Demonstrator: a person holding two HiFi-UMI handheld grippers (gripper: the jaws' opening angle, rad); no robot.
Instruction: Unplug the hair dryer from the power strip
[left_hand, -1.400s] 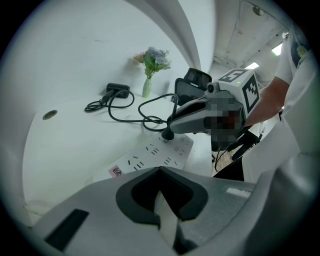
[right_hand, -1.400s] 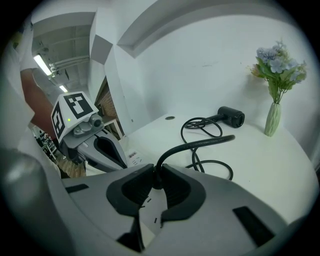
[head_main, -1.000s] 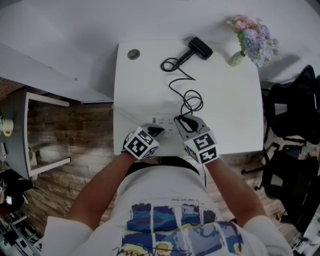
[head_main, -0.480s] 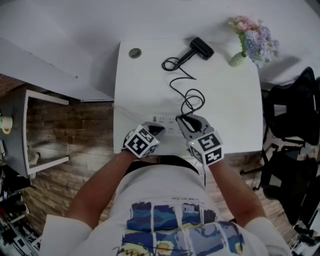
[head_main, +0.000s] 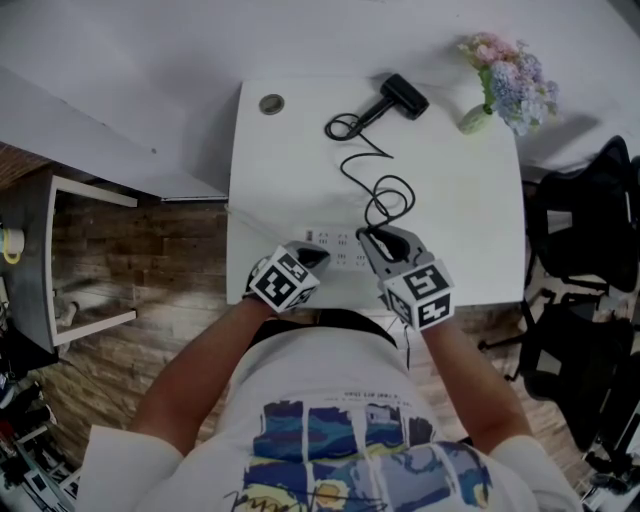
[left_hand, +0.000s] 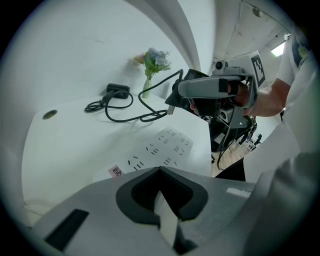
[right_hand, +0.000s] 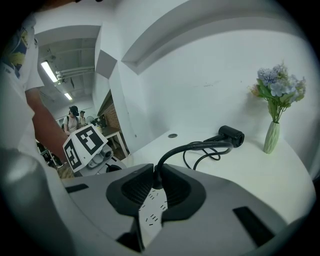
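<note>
Your right gripper (head_main: 368, 237) clamps plug (right_hand: 156, 176) just above power strip (left_hand: 161, 148); lift straight up. Left gripper (head_main: 316, 258) closed, empty, at strip's left end.

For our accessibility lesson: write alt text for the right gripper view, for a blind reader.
The right gripper is shut on a black cord that curves away across a white table to a hair dryer; a vase of flowers stands at right.

Black hair dryer (head_main: 402, 96) and plug (right_hand: 156, 176); white power strip (head_main: 340, 250), white table (head_main: 470, 220); flowers (head_main: 510, 65) seemingly pink and lilac.
</note>
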